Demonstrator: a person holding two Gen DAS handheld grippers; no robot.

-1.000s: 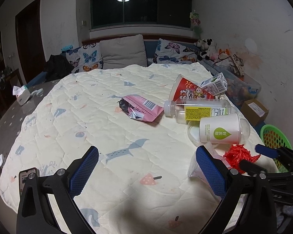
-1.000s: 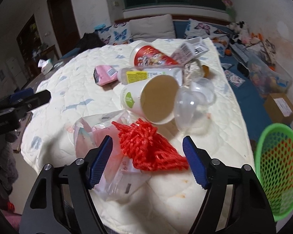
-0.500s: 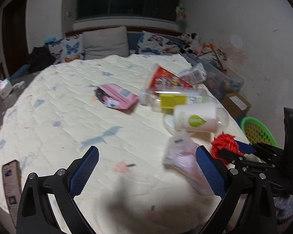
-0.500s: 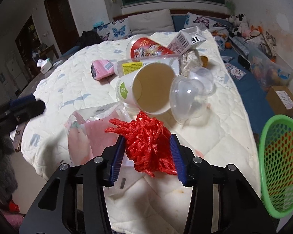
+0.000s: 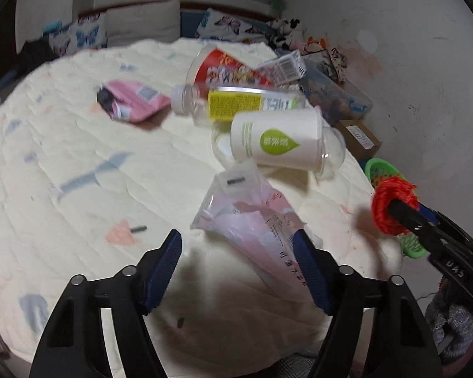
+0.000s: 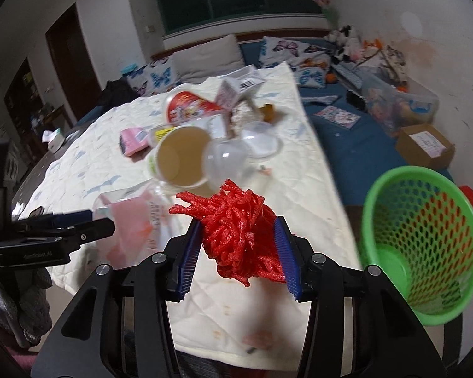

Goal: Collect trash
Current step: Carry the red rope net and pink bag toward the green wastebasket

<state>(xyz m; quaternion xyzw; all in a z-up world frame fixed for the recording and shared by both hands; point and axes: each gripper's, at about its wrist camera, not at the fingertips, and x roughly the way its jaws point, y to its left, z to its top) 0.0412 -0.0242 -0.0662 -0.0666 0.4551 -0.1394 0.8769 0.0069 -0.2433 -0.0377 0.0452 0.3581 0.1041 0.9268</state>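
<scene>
My right gripper (image 6: 238, 253) is shut on a red foam net (image 6: 236, 231) and holds it above the quilted table (image 6: 302, 170); the net also shows in the left wrist view (image 5: 386, 208). A green mesh basket (image 6: 425, 239) stands on the floor to its right. My left gripper (image 5: 238, 267) is open around a clear pink plastic bag (image 5: 255, 230) on the quilt. Beyond it lie a white paper cup (image 5: 276, 140), a clear bottle (image 5: 236, 104), a red cup (image 5: 224, 69) and a pink wrapper (image 5: 132, 100).
A clear dome lid (image 6: 224, 157) lies by the paper cup. A small carton (image 5: 283, 66) lies at the back. On the blue floor to the right are a cardboard box (image 6: 425, 145) and a clear toy bin (image 6: 400, 100). Pillows (image 6: 205, 60) lie behind.
My right gripper closed on the red foam net and lifted it off the quilt. My left gripper moved right to the plastic bag and narrowed around it.
</scene>
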